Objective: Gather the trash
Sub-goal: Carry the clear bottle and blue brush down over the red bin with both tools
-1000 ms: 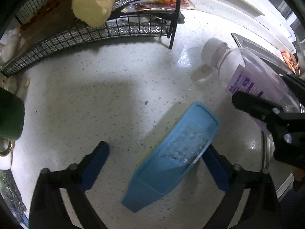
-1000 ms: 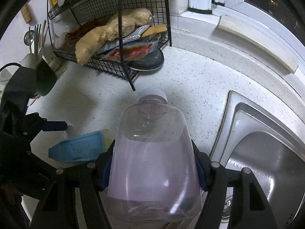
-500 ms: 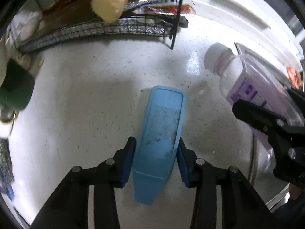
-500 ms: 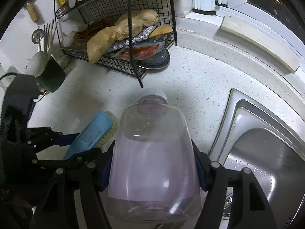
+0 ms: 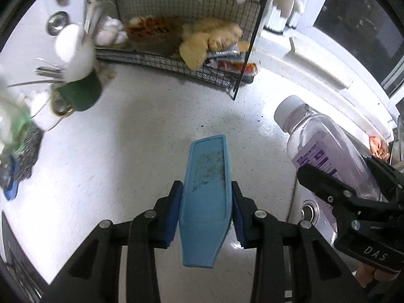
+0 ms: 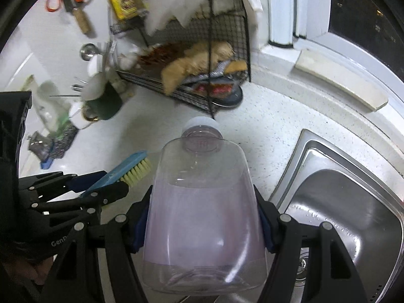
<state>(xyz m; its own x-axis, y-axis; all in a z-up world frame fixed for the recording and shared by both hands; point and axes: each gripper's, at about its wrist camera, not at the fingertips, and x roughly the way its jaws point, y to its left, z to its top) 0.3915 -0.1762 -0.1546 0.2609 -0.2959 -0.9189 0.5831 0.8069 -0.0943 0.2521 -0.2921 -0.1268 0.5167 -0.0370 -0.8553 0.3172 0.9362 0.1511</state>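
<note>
Scrub brush point(image 5: 205, 197) with the blue back is pinched between the left gripper point(image 5: 206, 212) pads, lifted off the speckled white counter point(image 5: 126, 156), bristles facing down. Right gripper point(image 6: 202, 223) is squeezed onto a clear plastic bottle point(image 6: 202, 217) with purplish liquid and a white cap, held just left of the steel sink point(image 6: 348, 217). Farther back there's a black wire rack point(image 5: 176, 63) stuffed with ginger and packets, plus a green mug point(image 5: 80, 94) of utensils off to the left.
</note>
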